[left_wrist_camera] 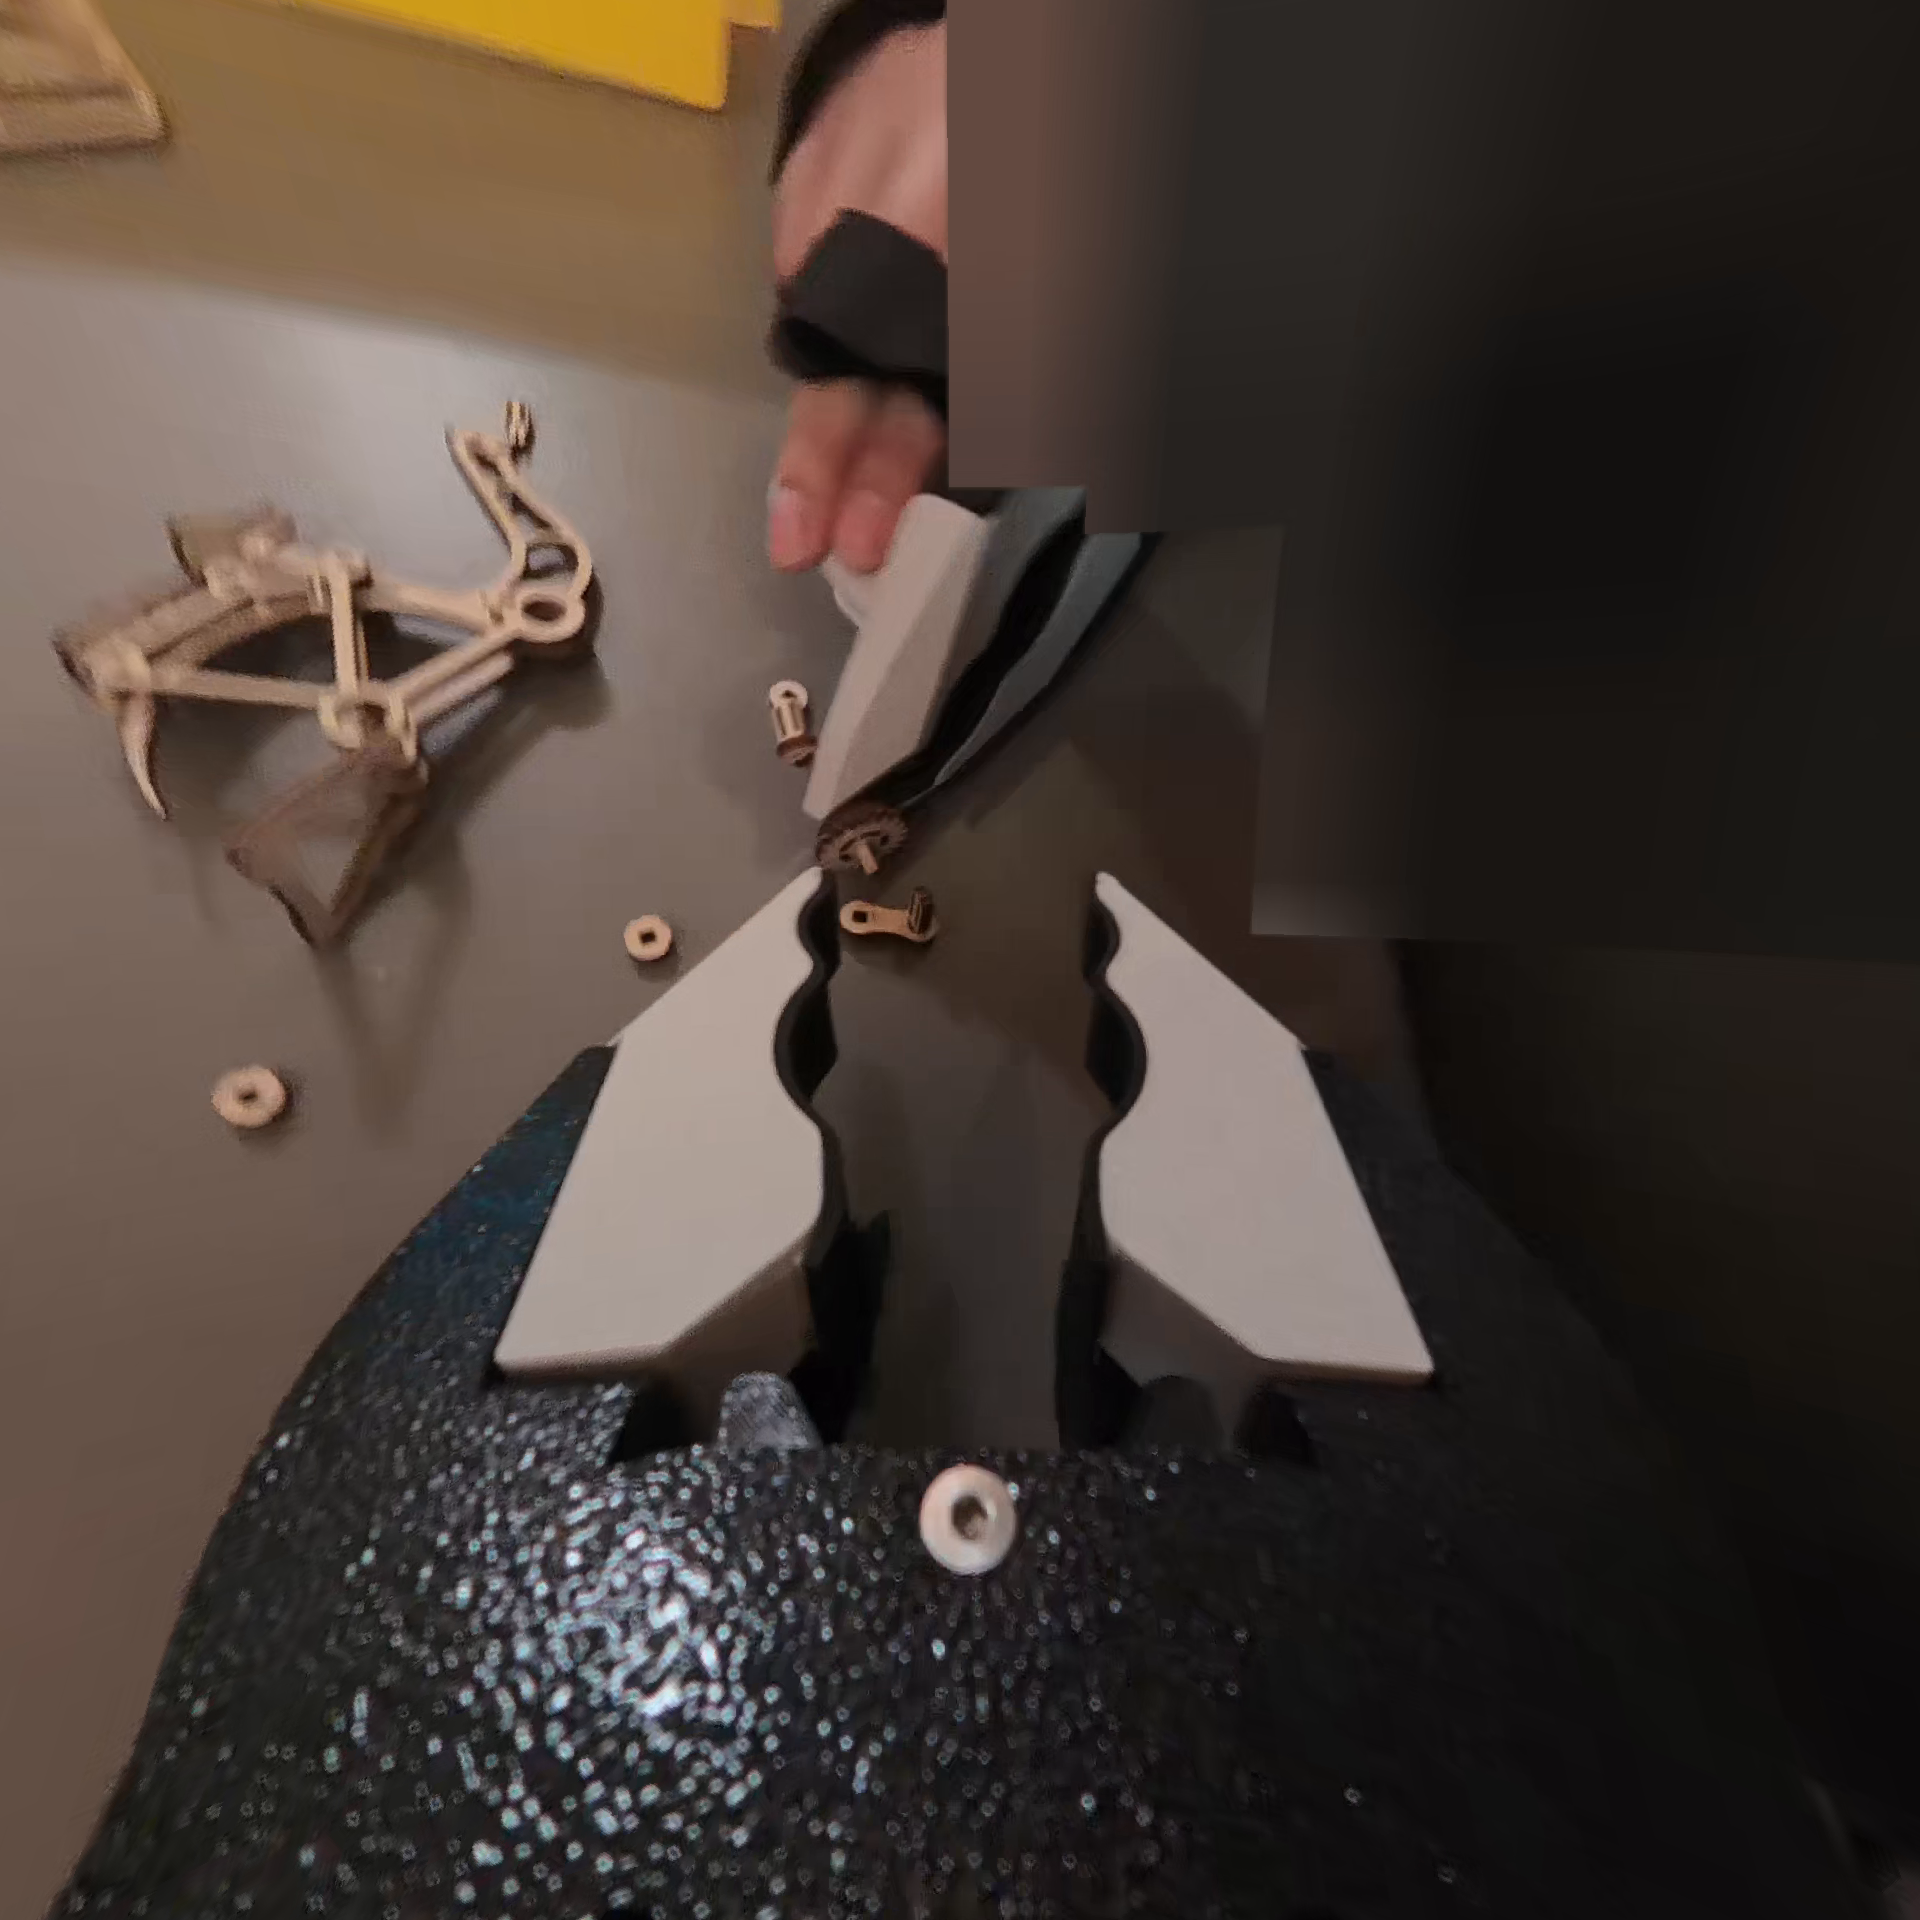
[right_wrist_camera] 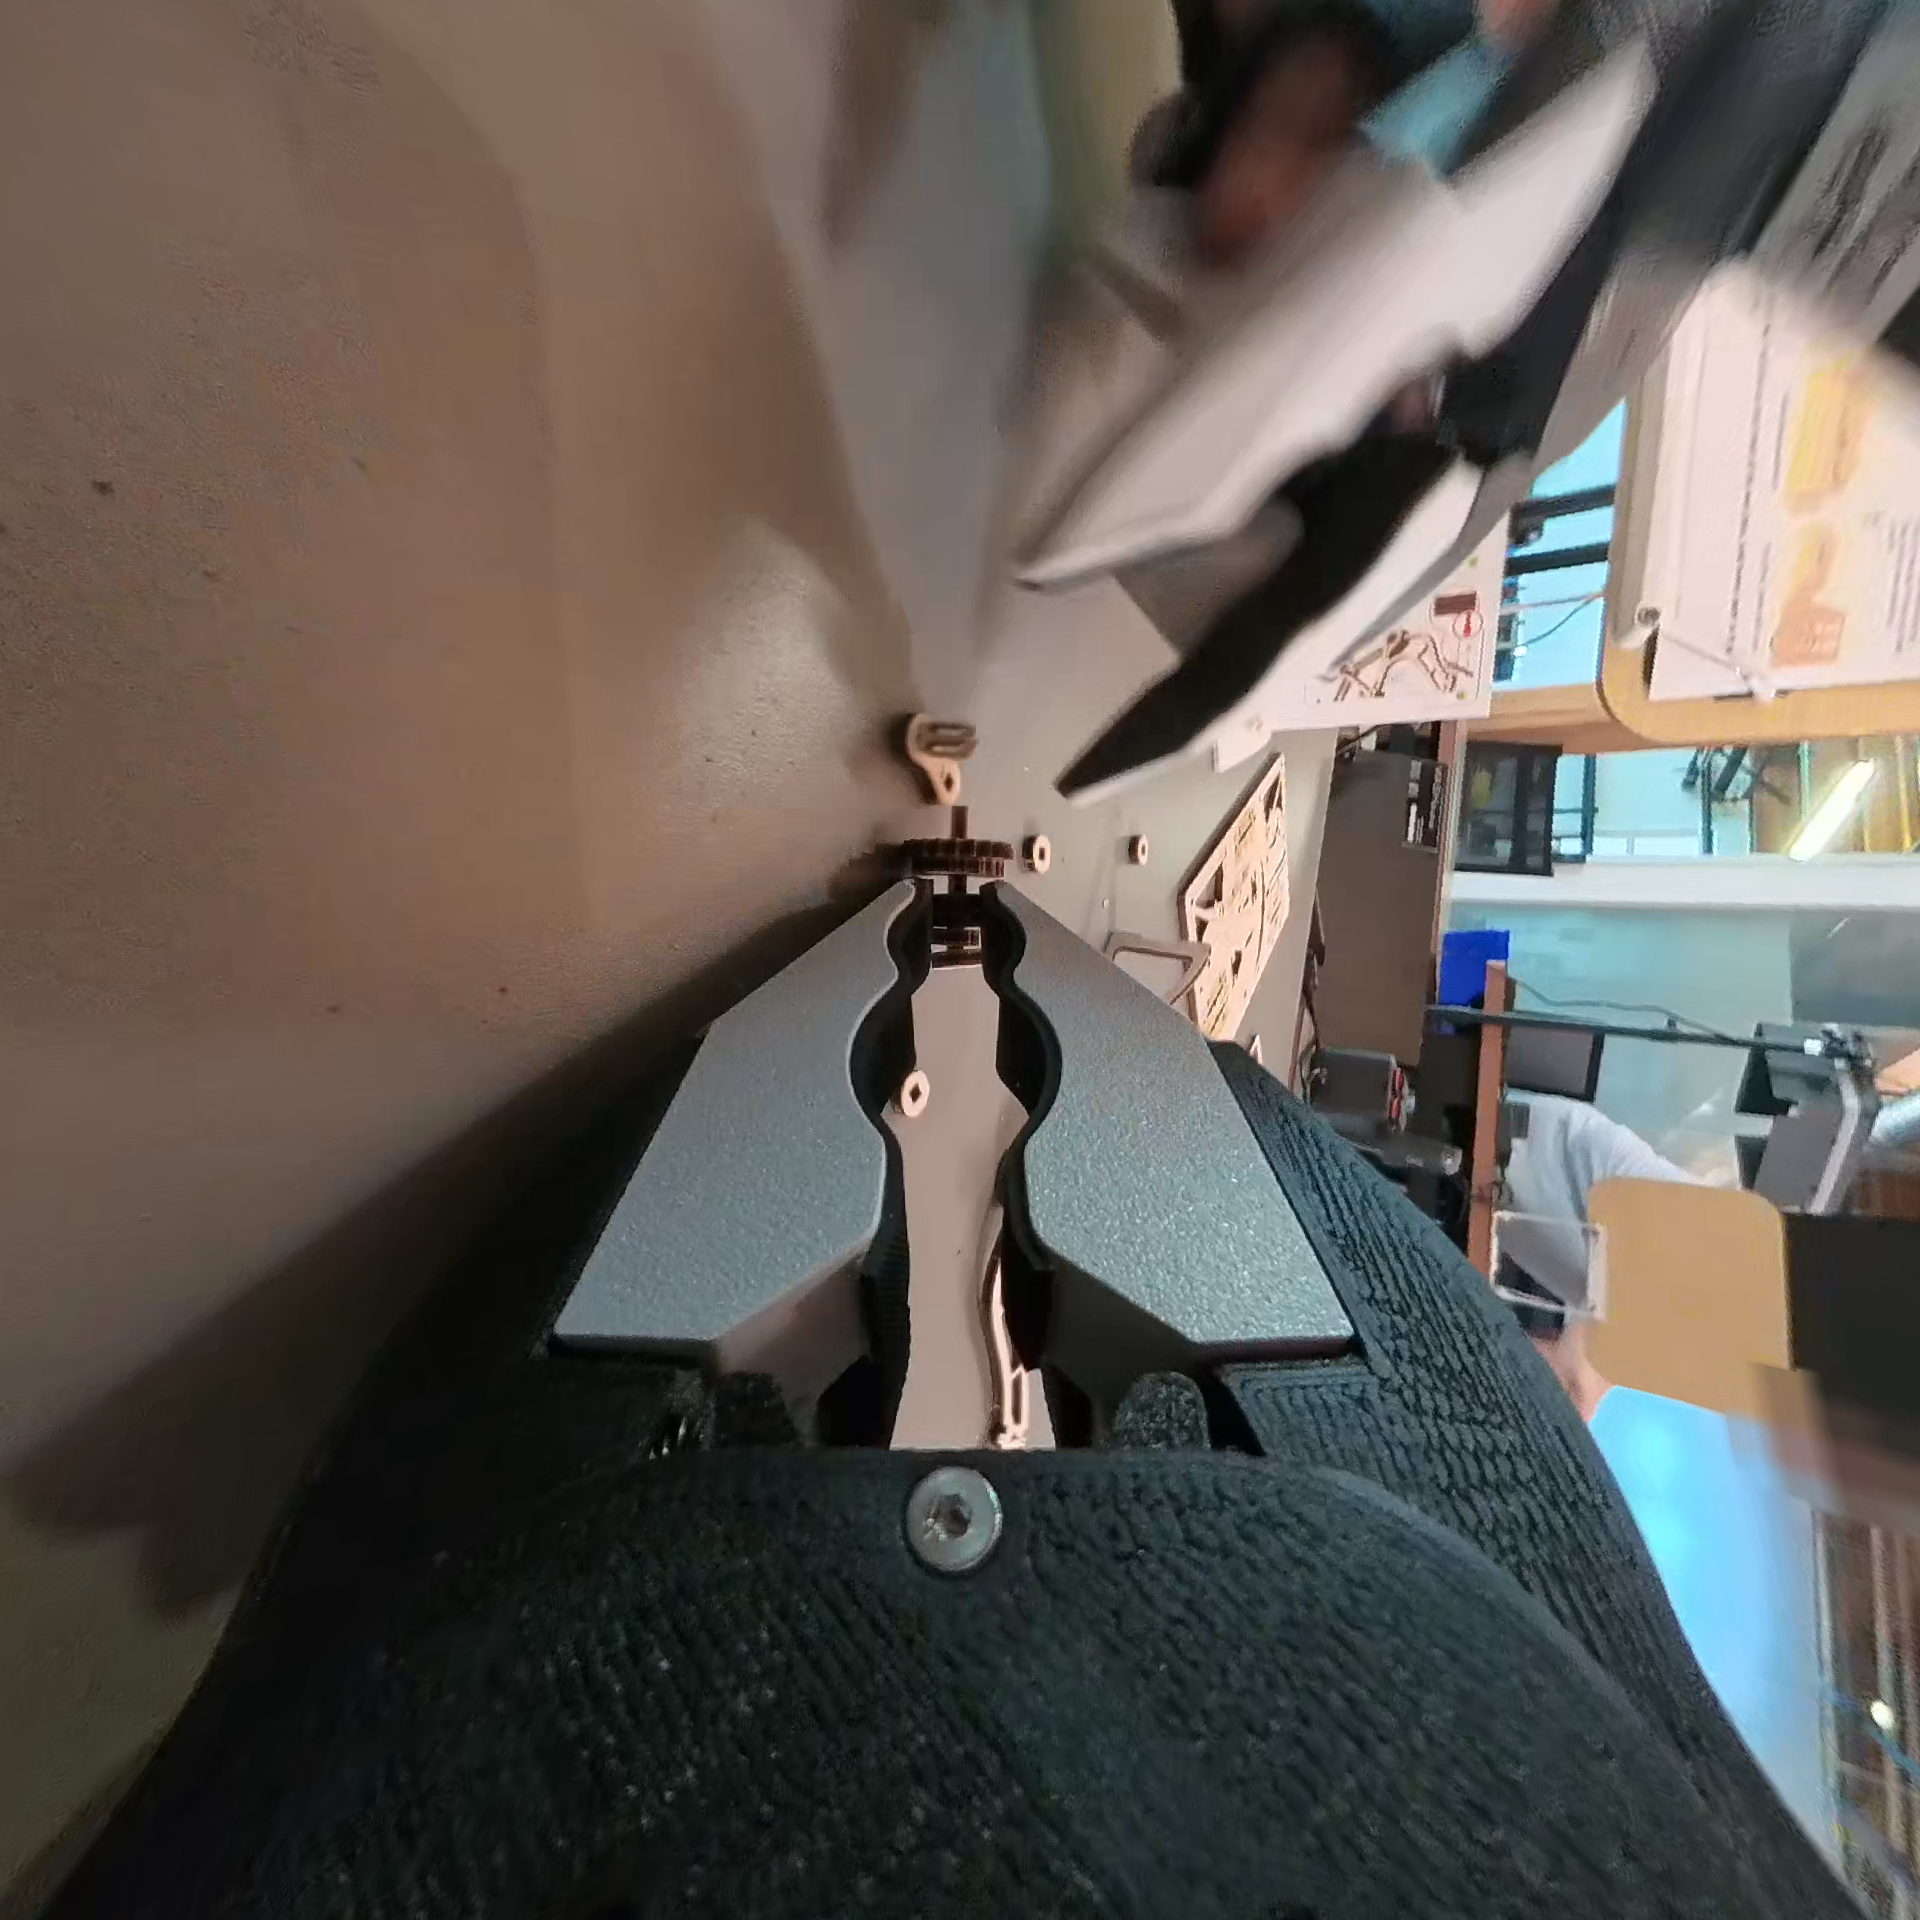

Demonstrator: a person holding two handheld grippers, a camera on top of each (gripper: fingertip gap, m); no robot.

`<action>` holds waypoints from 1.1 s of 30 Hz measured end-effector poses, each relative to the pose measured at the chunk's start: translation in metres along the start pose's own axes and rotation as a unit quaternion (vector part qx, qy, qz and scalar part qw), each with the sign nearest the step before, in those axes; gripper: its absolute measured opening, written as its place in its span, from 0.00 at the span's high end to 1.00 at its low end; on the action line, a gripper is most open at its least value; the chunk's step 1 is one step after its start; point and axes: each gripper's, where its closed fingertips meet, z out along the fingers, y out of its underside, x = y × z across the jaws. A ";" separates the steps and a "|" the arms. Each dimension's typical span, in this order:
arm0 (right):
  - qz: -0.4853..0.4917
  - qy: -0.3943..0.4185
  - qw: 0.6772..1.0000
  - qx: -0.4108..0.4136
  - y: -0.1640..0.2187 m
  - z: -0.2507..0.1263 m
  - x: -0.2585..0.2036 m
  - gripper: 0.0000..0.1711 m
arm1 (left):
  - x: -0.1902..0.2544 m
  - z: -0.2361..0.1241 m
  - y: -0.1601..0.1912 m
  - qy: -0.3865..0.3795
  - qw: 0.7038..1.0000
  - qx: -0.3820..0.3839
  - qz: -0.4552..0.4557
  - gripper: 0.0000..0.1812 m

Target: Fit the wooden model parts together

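At centre frame in the right wrist view, the right gripper [right_wrist_camera: 954, 904] is clenched on a small toothed gear [right_wrist_camera: 954, 854] with its axle, pinched at the very fingertips just above the table [left_wrist_camera: 312, 1299]. The left gripper [left_wrist_camera: 961, 888] hangs released and empty at lower centre of the left wrist view. To mate well, steady the partly built model [left_wrist_camera: 312, 665] at left with the free gripper, then bring the gear's axle in squarely.
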 end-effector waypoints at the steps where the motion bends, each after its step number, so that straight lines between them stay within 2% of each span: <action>1: 0.003 0.000 1.000 0.000 0.000 0.000 0.000 0.96 | -0.001 0.001 0.000 -0.018 0.999 -0.005 0.030 0.77; 5: 0.010 -0.001 1.000 -0.001 0.001 0.001 0.001 0.96 | -0.004 0.003 -0.004 -0.048 0.996 -0.008 0.074 0.88; 10: 0.015 -0.004 1.000 -0.006 0.001 0.001 0.001 0.96 | -0.006 0.011 0.009 -0.041 0.997 -0.035 0.052 0.90; 16: 0.030 -0.011 0.999 -0.006 0.001 0.000 0.000 0.96 | -0.007 0.013 0.013 -0.041 0.997 -0.043 0.050 0.99; 19: 0.037 -0.014 0.999 -0.006 0.001 0.000 0.000 0.96 | -0.008 0.013 0.014 -0.044 0.997 -0.045 0.054 1.00; 22: 0.060 -0.017 0.998 -0.009 0.003 0.000 0.000 0.96 | -0.015 0.009 0.013 -0.073 0.993 -0.039 0.080 1.00; 25: 0.119 -0.001 0.993 -0.026 0.011 0.001 0.007 0.96 | -0.022 0.000 -0.002 -0.113 0.986 0.012 0.123 1.00; 28: 0.196 0.032 0.980 0.007 0.007 -0.003 0.020 0.96 | -0.018 -0.009 -0.021 -0.125 0.977 0.087 0.150 1.00; 33: 0.243 0.115 0.962 0.050 0.005 -0.012 0.042 0.96 | -0.014 -0.026 -0.047 -0.123 0.960 0.213 0.131 1.00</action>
